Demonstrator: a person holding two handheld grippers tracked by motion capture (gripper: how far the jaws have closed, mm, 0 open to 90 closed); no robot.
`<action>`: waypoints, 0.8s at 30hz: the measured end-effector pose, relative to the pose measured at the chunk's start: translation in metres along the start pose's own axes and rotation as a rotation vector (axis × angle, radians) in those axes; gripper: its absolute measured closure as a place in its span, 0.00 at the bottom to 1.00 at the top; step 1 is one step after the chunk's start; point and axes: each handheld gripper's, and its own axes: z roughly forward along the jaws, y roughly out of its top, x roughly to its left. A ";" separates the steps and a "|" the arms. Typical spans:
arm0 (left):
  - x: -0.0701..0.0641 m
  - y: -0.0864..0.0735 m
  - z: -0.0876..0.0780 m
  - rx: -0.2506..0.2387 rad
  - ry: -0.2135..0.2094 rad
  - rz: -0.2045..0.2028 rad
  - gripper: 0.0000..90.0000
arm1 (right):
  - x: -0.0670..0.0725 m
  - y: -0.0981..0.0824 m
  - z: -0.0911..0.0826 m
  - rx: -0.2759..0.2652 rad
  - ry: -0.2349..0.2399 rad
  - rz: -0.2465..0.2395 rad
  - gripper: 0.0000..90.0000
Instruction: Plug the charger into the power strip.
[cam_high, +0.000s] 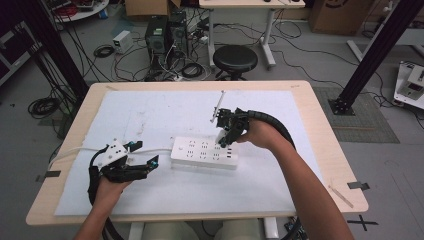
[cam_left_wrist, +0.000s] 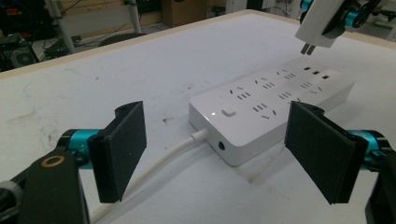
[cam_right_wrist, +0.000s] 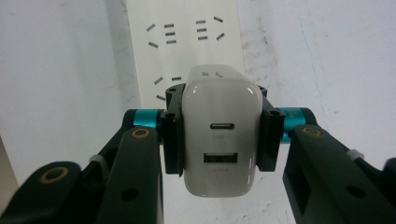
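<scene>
The left gripper (cam_high: 150, 162), jaws spread and empty, rests near the table's left edge, pointing at the cord end of the white rectangular plastic power strip (cam_high: 204, 153), whose long axis runs left to right mid-table. The right gripper (cam_right_wrist: 219, 135) clamps a white rounded plastic USB charger (cam_right_wrist: 220, 135), prongs down, just above the strip's right-end sockets, not yet inserted. Port lettering is too faint to read.

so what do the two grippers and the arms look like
Both grippers are black-framed with teal collars behind flat black pads and brass-coloured rivets. The left gripper carries a pale three-cornered plate on top; the right gripper trails a ribbed black cable over the forearm. Both forearms are bare, with no sleeves in view.
</scene>
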 end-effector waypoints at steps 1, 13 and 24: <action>0.000 0.000 0.000 0.000 0.001 0.000 0.23 | 0.000 0.002 0.001 0.003 0.003 -0.005 0.70; 0.000 -0.002 0.001 0.001 -0.005 -0.008 0.23 | -0.003 0.012 0.018 0.055 0.012 -0.053 0.70; 0.002 -0.005 0.001 0.004 -0.004 -0.015 0.23 | -0.003 0.018 0.031 0.094 0.017 -0.094 0.70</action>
